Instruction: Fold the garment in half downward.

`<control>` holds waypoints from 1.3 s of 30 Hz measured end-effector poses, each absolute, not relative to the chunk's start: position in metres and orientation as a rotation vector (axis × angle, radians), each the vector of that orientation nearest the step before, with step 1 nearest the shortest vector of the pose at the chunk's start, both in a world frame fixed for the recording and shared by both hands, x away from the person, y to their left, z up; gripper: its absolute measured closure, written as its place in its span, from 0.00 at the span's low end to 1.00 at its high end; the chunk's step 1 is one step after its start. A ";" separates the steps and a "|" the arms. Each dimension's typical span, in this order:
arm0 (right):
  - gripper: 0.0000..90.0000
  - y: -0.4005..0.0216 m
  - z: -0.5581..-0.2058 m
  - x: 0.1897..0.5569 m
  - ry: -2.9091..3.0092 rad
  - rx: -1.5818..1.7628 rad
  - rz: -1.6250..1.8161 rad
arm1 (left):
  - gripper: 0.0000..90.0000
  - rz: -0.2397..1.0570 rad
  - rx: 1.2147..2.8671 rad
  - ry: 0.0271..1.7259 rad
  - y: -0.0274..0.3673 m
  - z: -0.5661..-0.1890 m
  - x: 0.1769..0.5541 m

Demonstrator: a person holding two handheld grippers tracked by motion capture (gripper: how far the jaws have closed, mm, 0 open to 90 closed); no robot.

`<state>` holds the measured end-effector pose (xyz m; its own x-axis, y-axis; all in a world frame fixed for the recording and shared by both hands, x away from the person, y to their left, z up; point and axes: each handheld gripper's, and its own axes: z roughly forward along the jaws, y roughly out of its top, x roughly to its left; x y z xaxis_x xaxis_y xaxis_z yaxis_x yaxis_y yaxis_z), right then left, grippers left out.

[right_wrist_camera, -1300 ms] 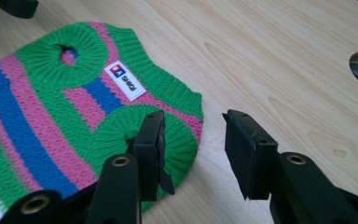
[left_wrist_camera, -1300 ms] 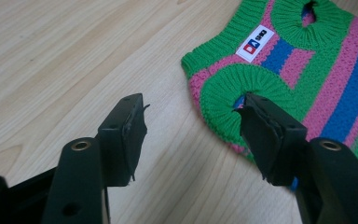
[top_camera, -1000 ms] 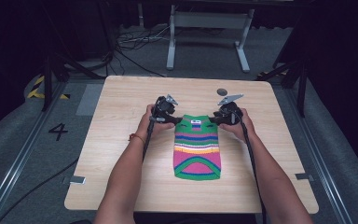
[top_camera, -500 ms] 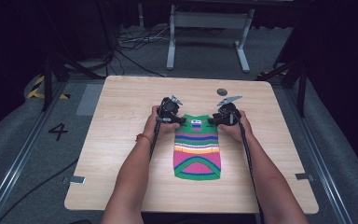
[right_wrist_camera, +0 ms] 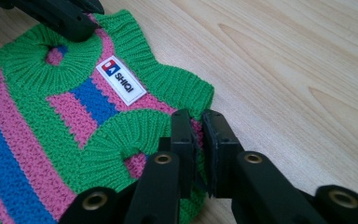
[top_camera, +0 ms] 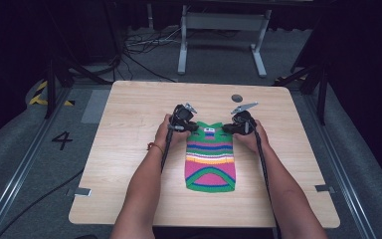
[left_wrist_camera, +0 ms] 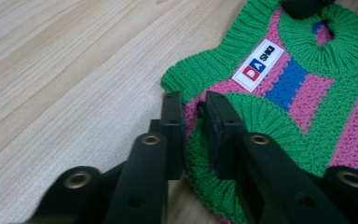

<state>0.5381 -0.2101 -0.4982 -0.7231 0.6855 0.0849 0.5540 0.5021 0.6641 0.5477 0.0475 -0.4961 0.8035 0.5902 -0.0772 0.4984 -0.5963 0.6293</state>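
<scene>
Both my tongs bite the shoulders of a small striped knit sweater [top_camera: 210, 159] lying flat mid-table, neck end far, hem near. My left gripper [left_wrist_camera: 190, 116] has just been closing and now pinches the sweater's left edge, beside the green ribbed armhole; knit is bunched between the pads. My right gripper [right_wrist_camera: 199, 123] has likewise just clamped the right shoulder edge, w/ a pink fold caught in the jaws. In the high view the left gripper [top_camera: 191, 125] and right gripper [top_camera: 227, 129] sit at the garment's two far corners, hands [top_camera: 165, 133] behind them.

Handling, as I judge it: light, soft, floppy, stretchy. It'll sag and drape once lifted, not slip. Best hold is right here, on the thick ribbed trim at each shoulder, both sides taken evenly so it hangs straight.

Hard to read: whether each pinch has both layers or just the top one, prob. both, but the jaws cover the fold. The white label [left_wrist_camera: 258, 65] is part-legible; the back of the sweater is hidden against the wooden table [top_camera: 129, 114].
</scene>
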 end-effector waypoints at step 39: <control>0.95 -0.212 -0.446 0.480 2.504 0.691 1.223 | 0.92 0.406 2.345 0.451 0.067 -0.444 0.483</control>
